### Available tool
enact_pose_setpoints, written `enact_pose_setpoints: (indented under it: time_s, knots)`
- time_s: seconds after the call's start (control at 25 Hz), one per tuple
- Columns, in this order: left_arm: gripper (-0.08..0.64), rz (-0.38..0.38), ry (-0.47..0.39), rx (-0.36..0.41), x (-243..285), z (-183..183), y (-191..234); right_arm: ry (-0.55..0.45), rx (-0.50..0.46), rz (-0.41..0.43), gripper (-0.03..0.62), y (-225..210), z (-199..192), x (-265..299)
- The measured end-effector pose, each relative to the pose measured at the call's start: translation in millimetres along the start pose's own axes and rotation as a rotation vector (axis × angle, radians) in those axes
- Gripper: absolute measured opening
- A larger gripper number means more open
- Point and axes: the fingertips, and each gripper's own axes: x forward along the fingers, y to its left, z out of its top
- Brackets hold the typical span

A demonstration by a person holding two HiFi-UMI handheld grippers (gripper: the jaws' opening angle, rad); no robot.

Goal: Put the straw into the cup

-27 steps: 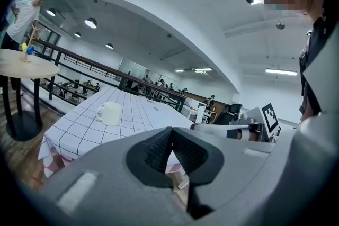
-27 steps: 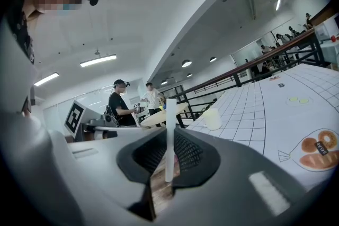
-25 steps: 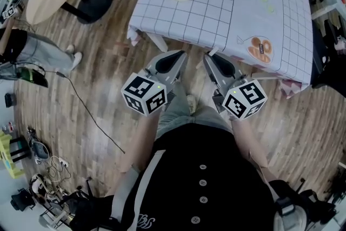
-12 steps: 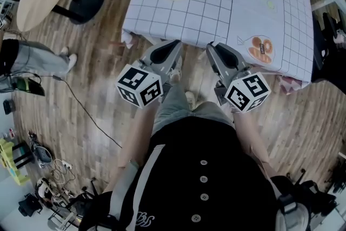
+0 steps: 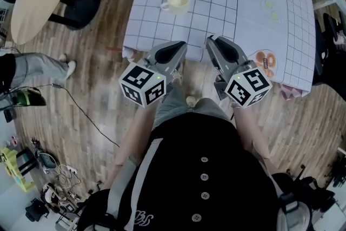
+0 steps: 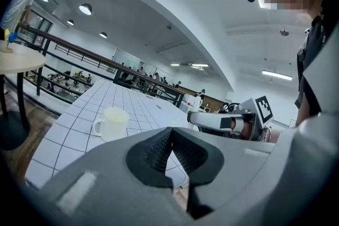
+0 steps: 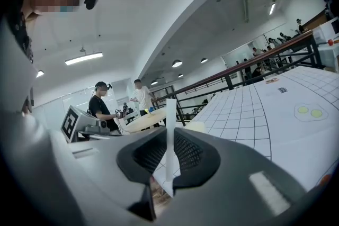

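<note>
Two grippers show in the head view, side by side at the near edge of the checked tablecloth (image 5: pixel 227 2): the left gripper (image 5: pixel 183 46) and the right gripper (image 5: pixel 209 40), marker cubes toward the person. From above their jaws cannot be read, and the straw cannot be made out at all. The cup (image 5: pixel 177 0), white with a handle, stands further in on the cloth, well apart from both grippers. A round wooden table (image 5: pixel 38 0) is cut off at the top left corner, and another person's legs (image 5: pixel 32 67) are cut off by the left edge

The left gripper view shows its jaws together at the tips with nothing between them. The cup stands upright beyond, left of the jaws; the right gripper shows at right

The right gripper view shows its jaws pinched narrow on the straw (image 7: pixel 170 114), white and upright, its top rising above them. The cup is mostly hidden behind the jaws, only its rim peeping out just right of the straw
</note>
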Motion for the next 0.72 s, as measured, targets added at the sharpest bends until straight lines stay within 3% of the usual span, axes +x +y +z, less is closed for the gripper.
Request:
enact_pose_setpoints:
  time_s: [0.72]
  knots:
    - [-0.002,-0.058,0.024,0.005,36,54,91,-0.077,0.007,-0.037,0.041,-35,58,109]
